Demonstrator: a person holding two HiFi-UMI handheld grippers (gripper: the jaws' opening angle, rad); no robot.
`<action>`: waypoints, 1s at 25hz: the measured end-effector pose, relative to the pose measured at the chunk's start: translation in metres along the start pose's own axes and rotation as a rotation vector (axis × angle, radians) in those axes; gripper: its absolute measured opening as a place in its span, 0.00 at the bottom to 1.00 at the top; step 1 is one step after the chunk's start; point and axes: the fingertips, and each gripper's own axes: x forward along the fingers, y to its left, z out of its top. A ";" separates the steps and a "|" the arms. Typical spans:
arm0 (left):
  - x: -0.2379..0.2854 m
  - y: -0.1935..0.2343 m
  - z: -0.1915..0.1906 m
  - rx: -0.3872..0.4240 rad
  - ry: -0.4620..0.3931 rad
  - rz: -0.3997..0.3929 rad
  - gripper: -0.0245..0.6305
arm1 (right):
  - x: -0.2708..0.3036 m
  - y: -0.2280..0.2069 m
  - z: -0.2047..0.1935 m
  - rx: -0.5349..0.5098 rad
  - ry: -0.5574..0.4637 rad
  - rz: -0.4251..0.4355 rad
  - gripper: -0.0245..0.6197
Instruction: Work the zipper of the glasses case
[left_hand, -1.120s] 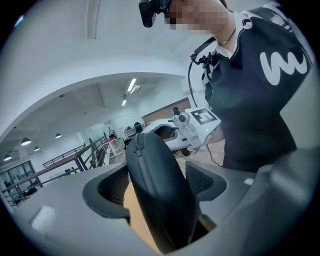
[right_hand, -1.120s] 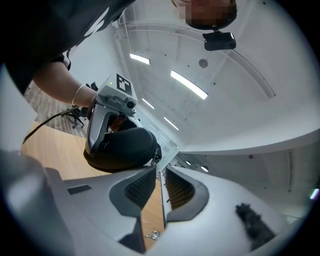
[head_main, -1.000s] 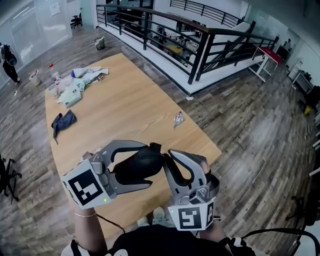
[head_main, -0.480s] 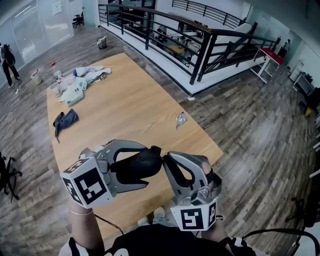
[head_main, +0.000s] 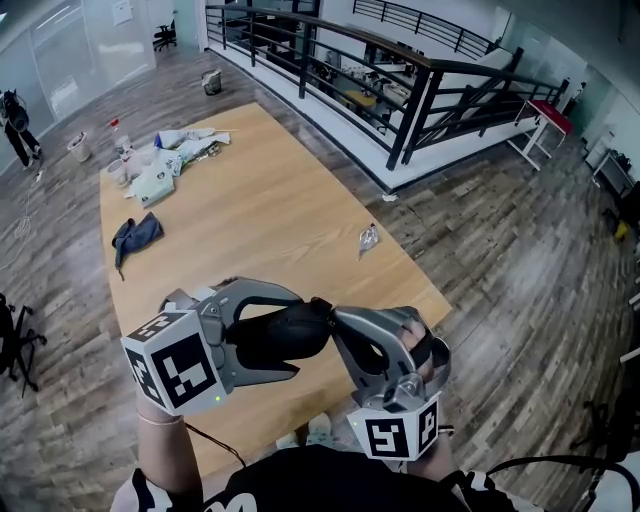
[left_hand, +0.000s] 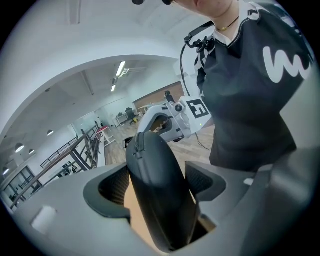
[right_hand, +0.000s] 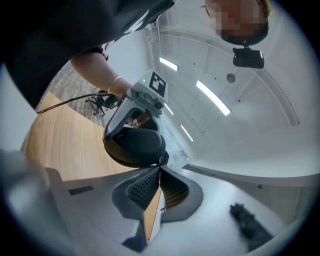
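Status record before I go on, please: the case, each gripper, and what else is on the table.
case: black glasses case, held in the air above the table's near end
left gripper: shut on the case's body
right gripper: jaws together, apparently pinching the zipper pull at the case's end
table: blue cloth, small wrapper, heap of packets at the far end

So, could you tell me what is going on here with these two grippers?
A person is holding a black glasses case up above a wooden table. The left gripper is clamped across the case's body. The right gripper has its jaws closed together at the end of the case, apparently pinching the zipper pull, ready to work the zipper.
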 end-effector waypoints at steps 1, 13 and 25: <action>0.000 0.000 0.000 0.001 0.004 0.003 0.58 | -0.001 -0.001 0.002 0.011 -0.013 0.000 0.05; 0.006 0.009 0.020 -0.086 -0.228 0.123 0.59 | -0.015 -0.019 0.010 0.163 -0.093 -0.041 0.05; 0.028 -0.008 0.030 -0.127 -0.290 -0.158 0.74 | -0.018 -0.008 0.017 0.007 -0.136 0.011 0.05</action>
